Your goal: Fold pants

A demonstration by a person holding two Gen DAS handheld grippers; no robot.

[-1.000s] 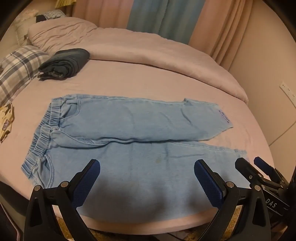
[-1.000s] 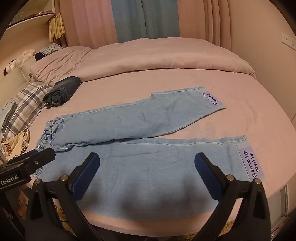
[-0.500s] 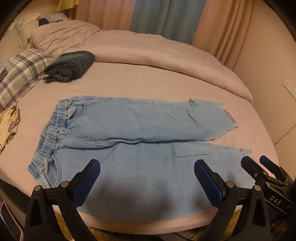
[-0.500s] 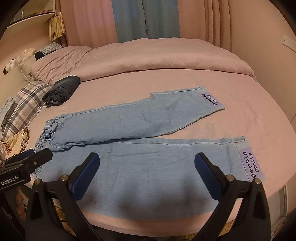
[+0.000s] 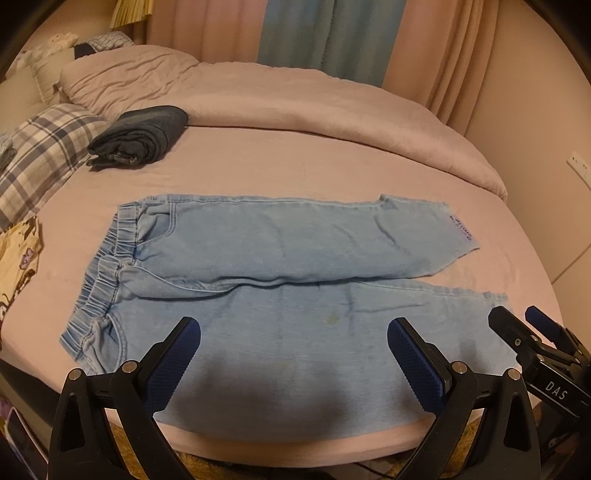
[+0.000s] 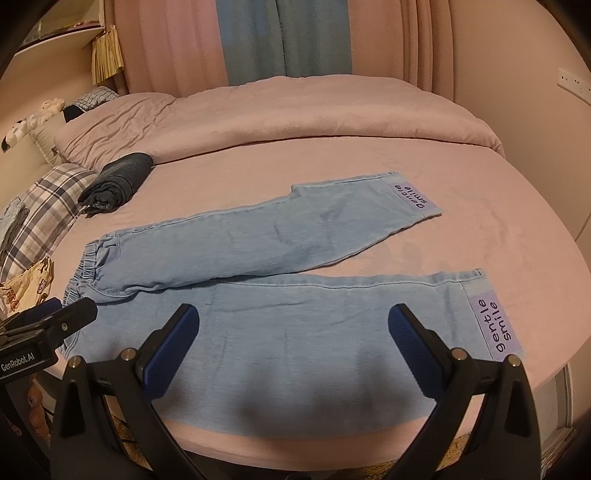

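Light blue denim pants [image 5: 280, 288] lie flat on the pink bed [image 5: 295, 162], waistband to the left and both legs spread to the right; they also show in the right wrist view [image 6: 280, 291]. The cuffs carry lilac "gentle smile" patches [image 6: 496, 325]. My left gripper [image 5: 293, 354] is open and empty, hovering over the near leg by the bed's front edge. My right gripper [image 6: 293, 343] is open and empty above the same leg. Each gripper shows in the other's view: the right one low right in the left wrist view [image 5: 524, 332], the left one low left in the right wrist view [image 6: 55, 314].
A folded dark garment [image 5: 140, 136] lies at the back left of the bed. A plaid pillow [image 5: 44, 155] and a patterned cloth [image 5: 18, 258] sit at the left edge. A bunched pink duvet [image 5: 314, 107] runs along the back, with curtains [image 5: 325, 33] behind.
The left gripper's view has shifted left and slightly back, so the pants sit further right in its frame. The right gripper has barely moved. Both stay open.
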